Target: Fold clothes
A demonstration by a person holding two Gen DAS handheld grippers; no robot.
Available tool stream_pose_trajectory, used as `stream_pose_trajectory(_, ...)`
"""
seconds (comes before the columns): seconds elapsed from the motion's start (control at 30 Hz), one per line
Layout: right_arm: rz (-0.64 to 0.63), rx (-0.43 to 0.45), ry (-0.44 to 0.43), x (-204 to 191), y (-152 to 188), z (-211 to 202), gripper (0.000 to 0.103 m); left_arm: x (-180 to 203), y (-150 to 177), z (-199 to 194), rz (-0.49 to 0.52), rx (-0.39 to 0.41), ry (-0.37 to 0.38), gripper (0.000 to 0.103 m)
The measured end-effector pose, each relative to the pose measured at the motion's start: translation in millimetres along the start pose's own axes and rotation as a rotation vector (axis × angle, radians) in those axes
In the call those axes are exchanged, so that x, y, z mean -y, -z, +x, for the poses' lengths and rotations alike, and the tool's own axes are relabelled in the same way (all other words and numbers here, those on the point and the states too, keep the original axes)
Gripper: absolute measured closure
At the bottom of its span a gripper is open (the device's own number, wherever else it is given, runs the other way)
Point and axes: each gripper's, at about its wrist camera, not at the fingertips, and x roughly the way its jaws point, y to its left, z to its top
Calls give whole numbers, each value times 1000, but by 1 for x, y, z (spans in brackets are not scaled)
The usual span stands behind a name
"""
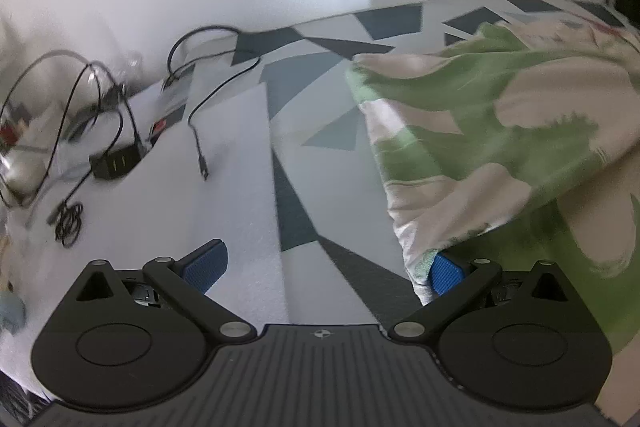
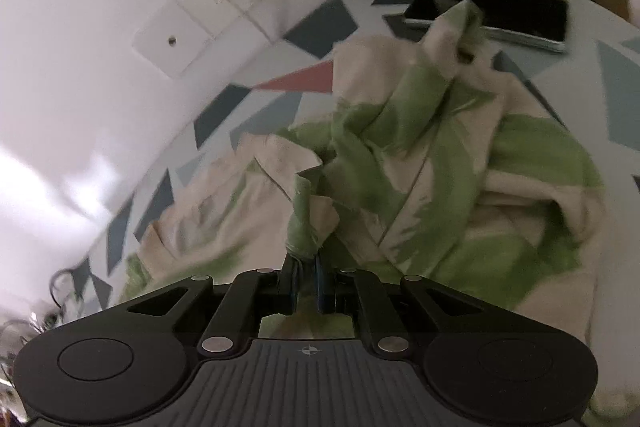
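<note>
A: Biggest first. What's under it all?

B: Table [image 1: 240,147] w/ a geometric cloth, grey, dark blue, one red triangle. The garment [image 2: 460,163], cream w/ green leaf print, lies crumpled across the centre and right of the right wrist view; in the left wrist view it fills the right side, one flap blurred.

A: How will it handle?

B: My guess: light, thin, very soft, no stiffness, so it'll sag and bunch wherever it isn't held. Not fragile, not slippery. Best hold is a hem or corner, two spread points, so it hangs flat. I can't tell which edge is which in that heap.

A: Tongs?

B: Right tongs [image 2: 306,277] closed tight on a twisted green tuft of the garment, bottom centre. Left tongs [image 1: 322,269] spread wide, holding nothing; the right-hand blue pad [image 1: 446,273] touches or sits just under the garment's edge, can't tell which.

A: Smaller stuff?

B: Phone [image 2: 516,15] upper right, behind the garment. Cables [image 1: 200,115] and a black charger [image 1: 116,161] at left.

A: Any writing?

B: None readable. No brands or labels visible.
</note>
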Motion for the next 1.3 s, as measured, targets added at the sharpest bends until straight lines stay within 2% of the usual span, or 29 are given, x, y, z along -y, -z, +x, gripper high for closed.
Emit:
stream_pose_trajectory(0.07, -15, 9, 14, 0, 7, -7, 96, -3, 0, 1, -12, -2, 9, 0)
stream_pose_trajectory(0.13, -43, -41, 73, 3, 13, -4, 94, -2, 1, 2, -5, 1, 7, 0)
stream_pose_trajectory(0.2, -53, -69, 146, 3, 16, -1, 87, -3, 3, 3, -10, 4, 12, 0)
stream_pose_trajectory(0.23, -60, -53, 161, 1, 17, -5, 81, -4, 3, 3, -13, 0, 24, 0)
stream_pose_trajectory(0.27, -71, -29, 166, -2, 17, -11, 78, -5, 3, 2, -17, -5, 38, 0)
stream_pose_trajectory(0.33, -117, 25, 166, -11, 15, -21, 77, -9, 4, 1, -18, -20, 79, 0)
stream_pose_trajectory(0.43, -219, 92, 125, -24, 5, -30, 70, -16, 4, -7, -49, -25, 151, 0)
stream_pose_trajectory(0.57, -315, 111, 91, -43, -6, -18, 69, -34, -5, -33, -179, 49, 215, 0)
stream_pose_trajectory(0.67, -355, 108, 91, -53, -14, 2, 66, -48, -25, -33, -294, 79, 230, 0)
stream_pose_trajectory(0.8, -409, 124, 116, -59, -16, 24, 66, -45, -74, 3, -300, 75, 204, 0)
stream_pose_trajectory(0.9, -379, 146, 110, -54, -17, 35, 66, -36, -108, 40, -314, 39, 216, 2)
stream_pose_trajectory(0.97, -336, 144, 97, -47, -18, 42, 66, -34, -121, 63, -369, 3, 248, 17)
stream_pose_trajectory(1.03, -330, 149, 100, -43, -17, 46, 66, -34, -127, 82, -440, -31, 283, 27)
stream_pose_trajectory(1.1, -360, 159, 111, -41, -15, 48, 65, -34, -129, 96, -501, -57, 324, 33)
stream_pose_trajectory(1.13, -380, 161, 116, -40, -14, 49, 64, -33, -129, 101, -517, -67, 341, 41)
stream_pose_trajectory(1.17, -401, 162, 117, -39, -14, 49, 63, -30, -129, 104, -522, -74, 357, 55)
stream_pose_trajectory(1.2, -421, 163, 116, -38, -13, 50, 63, -27, -128, 107, -524, -80, 372, 62)
stream_pose_trajectory(1.23, -441, 164, 111, -38, -13, 51, 62, -25, -127, 109, -528, -80, 382, 86)
stream_pose_trajectory(1.27, -462, 165, 105, -38, -13, 53, 62, -23, -126, 108, -529, -70, 379, 100)
stream_pose_trajectory(1.3, -483, 166, 98, -39, -12, 54, 62, -22, -125, 107, -529, -57, 373, 100)
